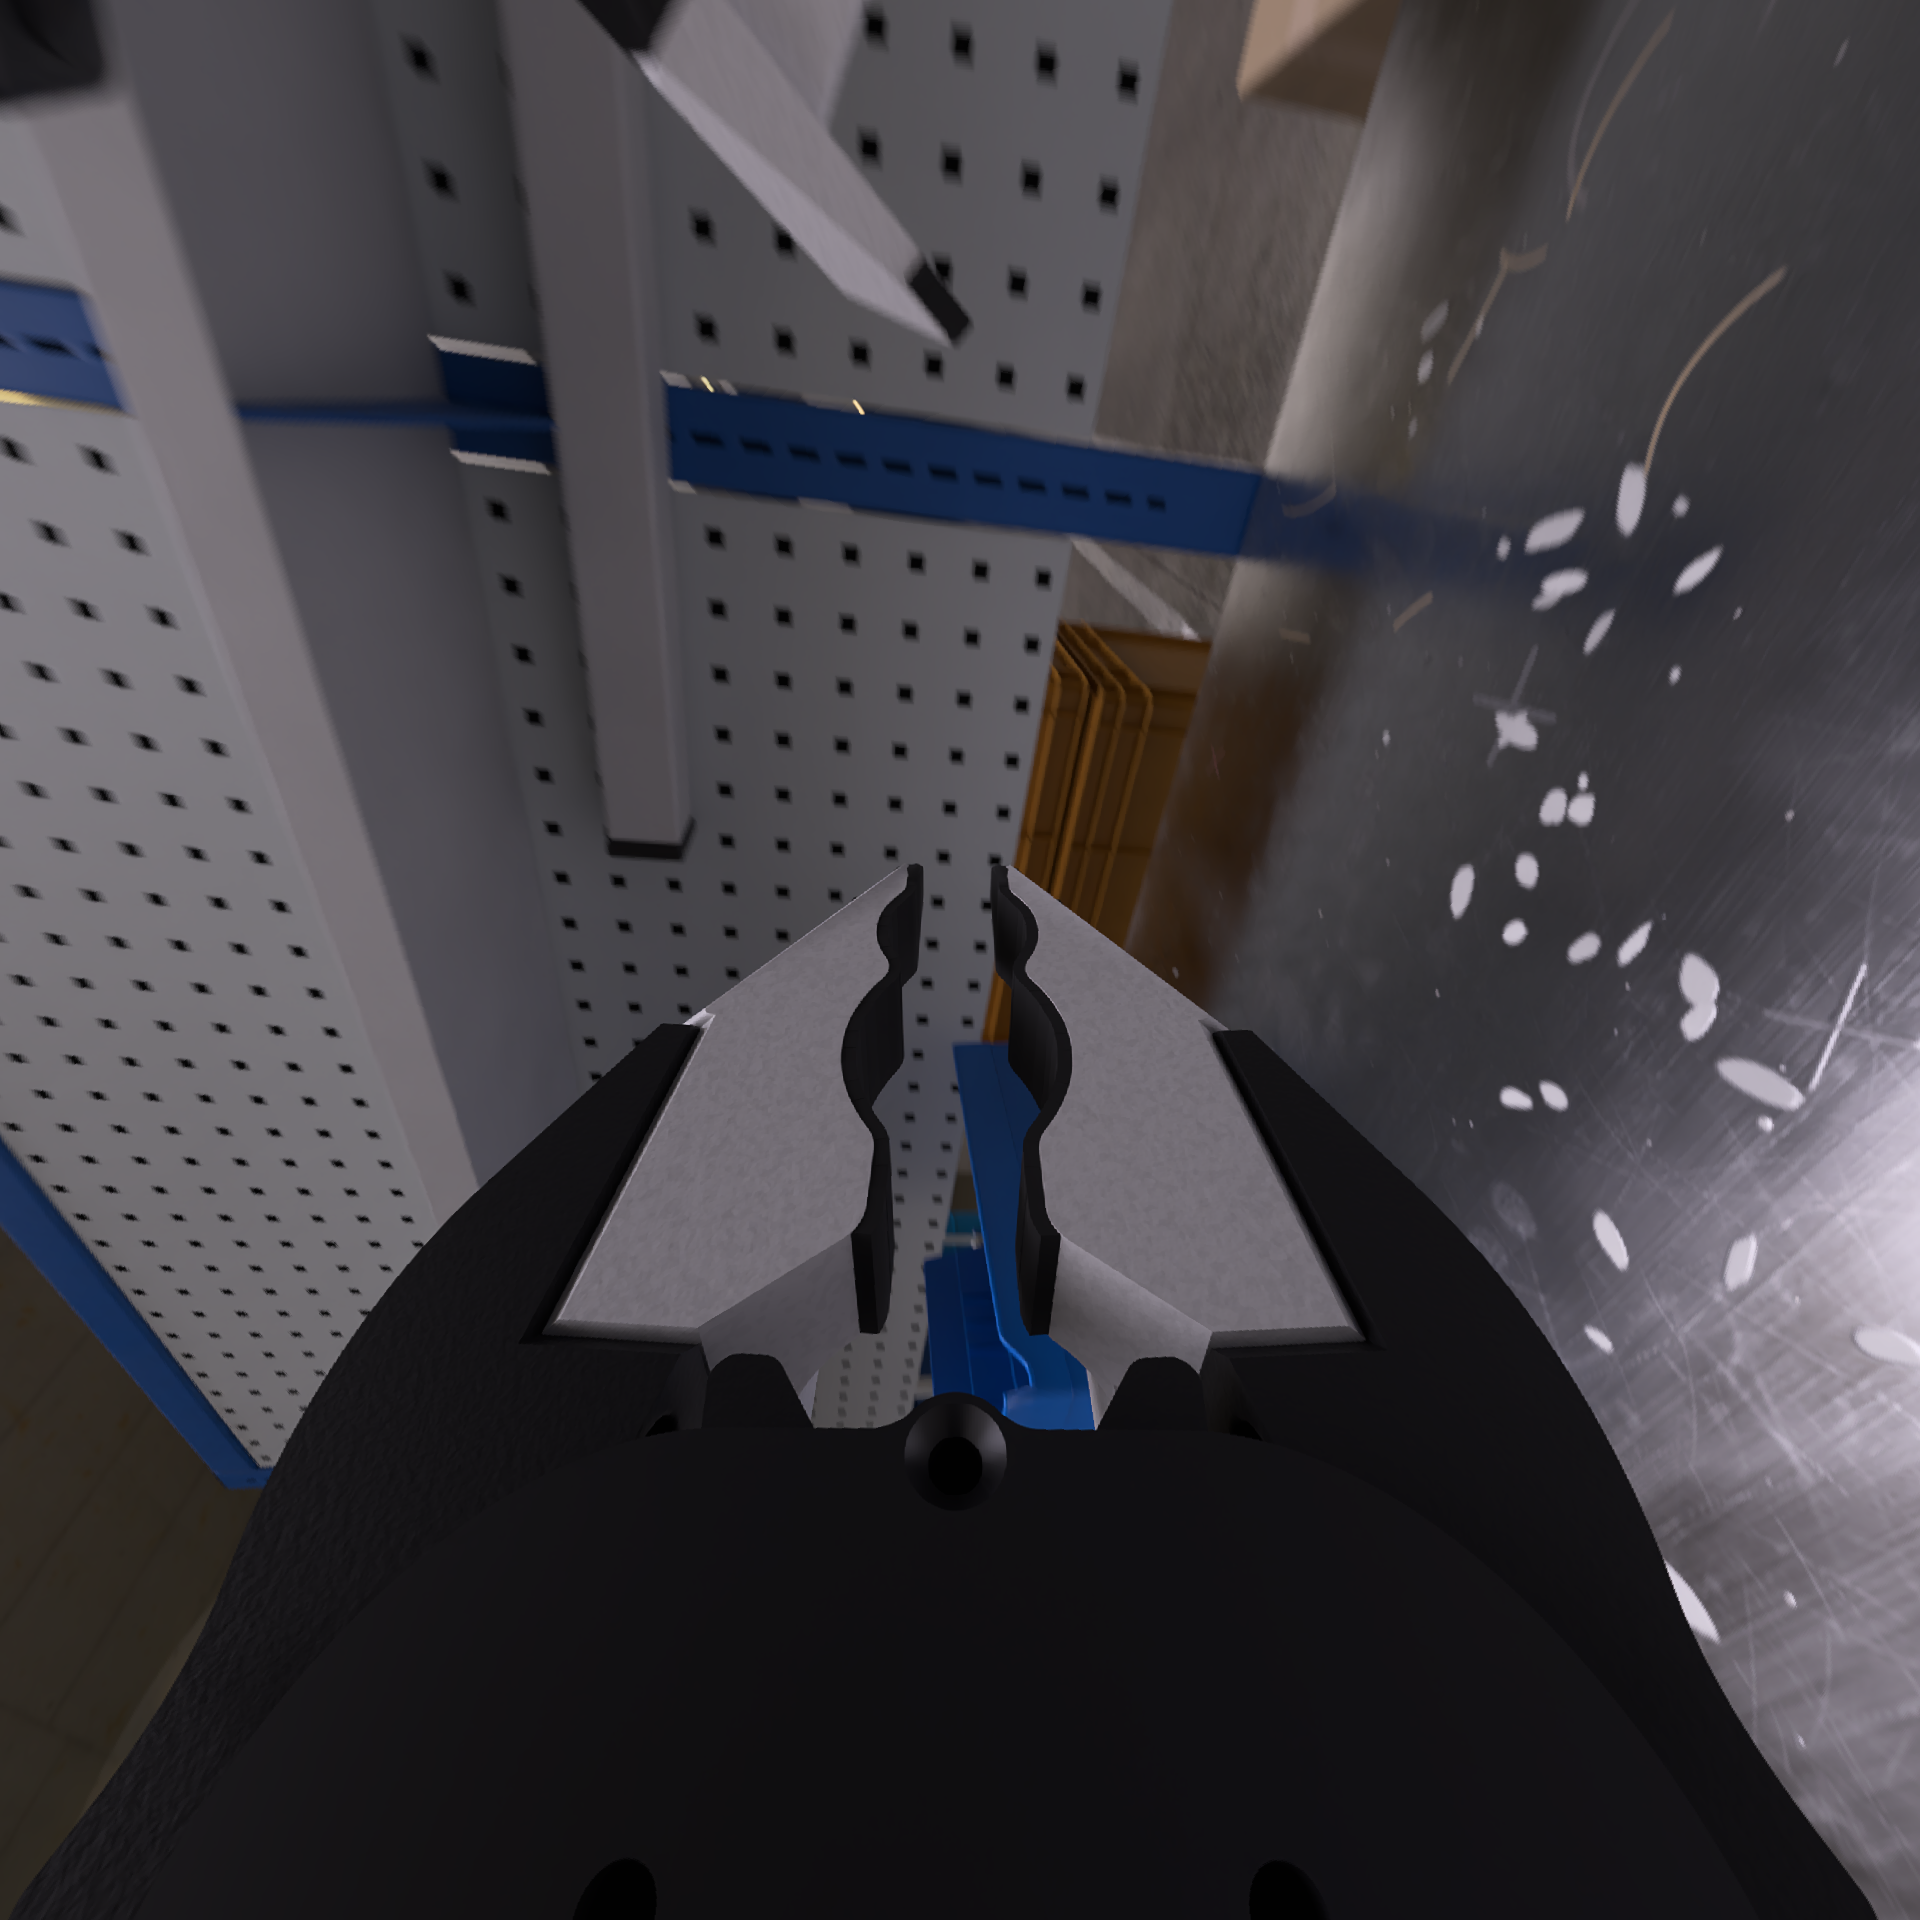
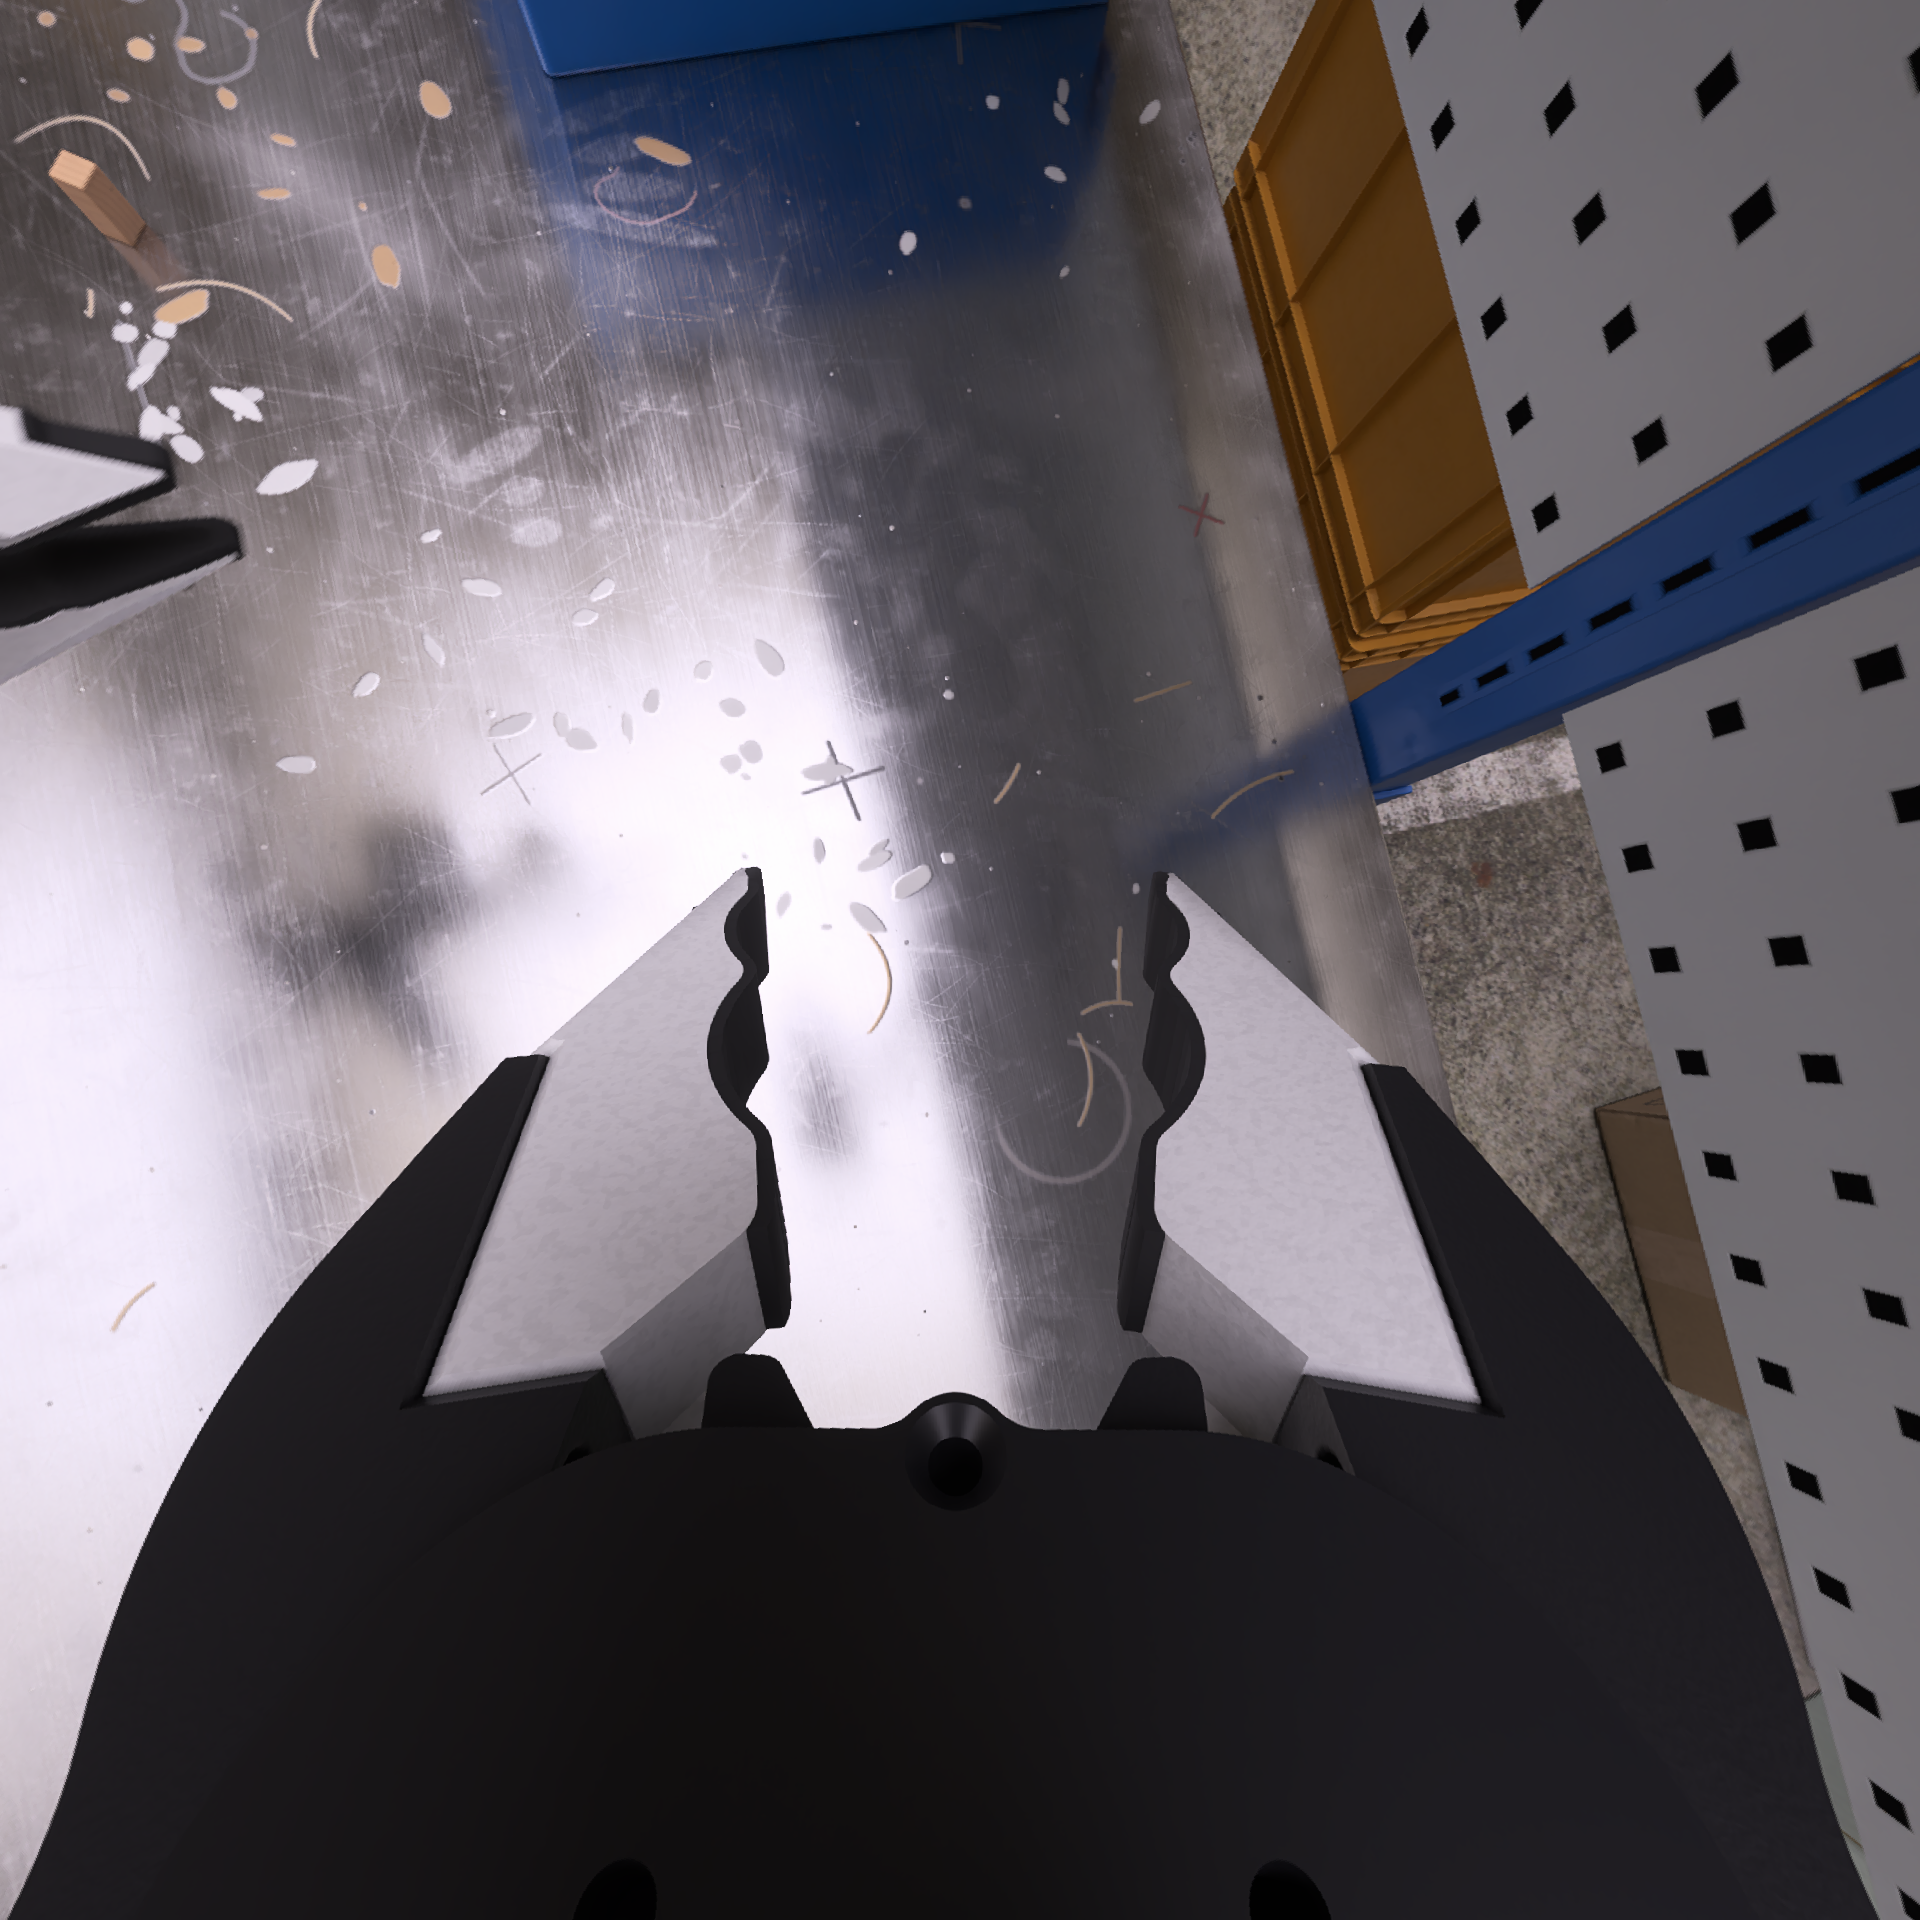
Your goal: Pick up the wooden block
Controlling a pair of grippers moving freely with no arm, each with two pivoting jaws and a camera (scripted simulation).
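Note:
The wooden block [image 2: 99, 197] is small and light tan. It lies on the scratched metal table [image 2: 520, 1039] at the far upper left of the right wrist view, among paint flecks and shavings. My right gripper [image 2: 956, 883] is open and empty above the table, well short of the block and to its right. My left gripper [image 1: 956, 878] has its jaws almost together with nothing between them. It points past the table edge at a pegboard rack [image 1: 831, 644]. The left gripper's fingers [image 2: 94, 520] show at the left edge of the right wrist view, nearer the block. The block does not show in the left wrist view.
Stacked orange crates [image 2: 1361, 343] stand beside the table's right edge under a white pegboard rack [image 2: 1766, 935] with a blue beam [image 2: 1621, 613]. A blue box [image 2: 810, 31] sits at the table's far end. The right gripper's fingers [image 1: 810, 177] cross the top of the left wrist view.

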